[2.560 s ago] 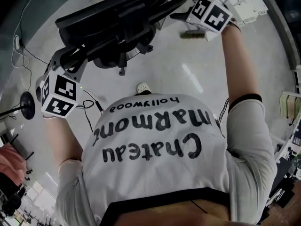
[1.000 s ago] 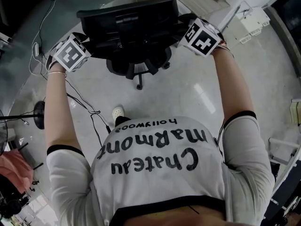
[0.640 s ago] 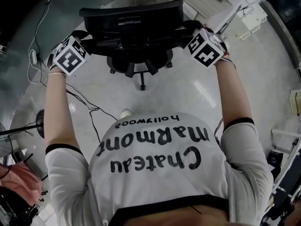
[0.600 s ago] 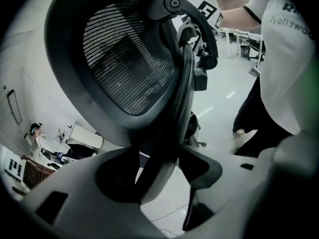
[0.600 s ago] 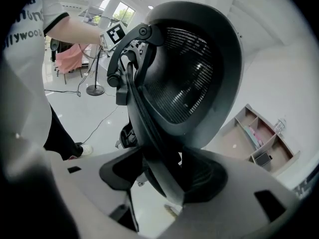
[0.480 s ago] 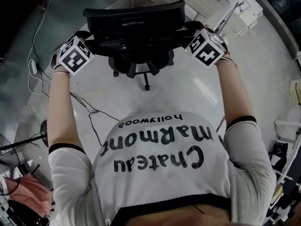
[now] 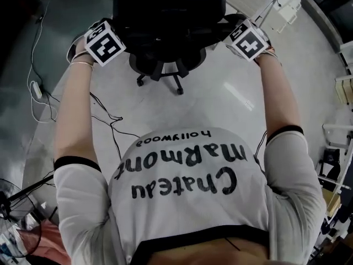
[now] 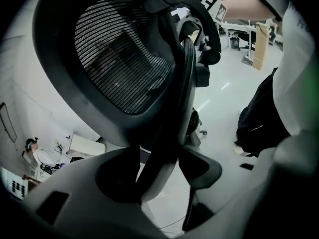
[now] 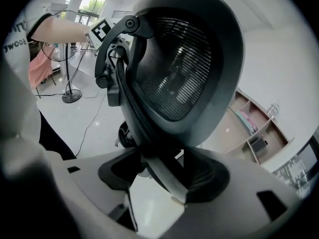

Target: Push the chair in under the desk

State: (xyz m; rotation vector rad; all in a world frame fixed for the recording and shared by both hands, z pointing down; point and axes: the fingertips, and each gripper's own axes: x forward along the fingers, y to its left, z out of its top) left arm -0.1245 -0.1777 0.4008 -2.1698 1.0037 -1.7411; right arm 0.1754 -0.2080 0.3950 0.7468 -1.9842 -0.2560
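Note:
A black mesh-backed office chair (image 7: pixel 171 7) stands on its wheeled base (image 7: pixel 165 65) on the pale floor, its back toward me. My left gripper (image 7: pixel 118 32) is shut on the left edge of the backrest, and my right gripper (image 7: pixel 227 27) is shut on the right edge. In the left gripper view the backrest frame (image 8: pixel 164 133) runs between the pads of the left gripper (image 8: pixel 159 178). The right gripper view has the frame (image 9: pixel 159 168) caught the same way in the right gripper (image 9: pixel 164 176). The seat is hidden behind the backrest.
Black cables (image 7: pixel 105 115) trail over the floor at the left. White boxes (image 7: pixel 287 7) lie at the upper right. A wooden shelf unit (image 9: pixel 254 128) stands beyond the chair, and a fan stand (image 9: pixel 70 96) behind me. A dark area lies at the far left.
The chair has turned square to me and rolled away, toward the top of the head view. Both grippers went with it, still on the backrest edges, and the person stepped after it.

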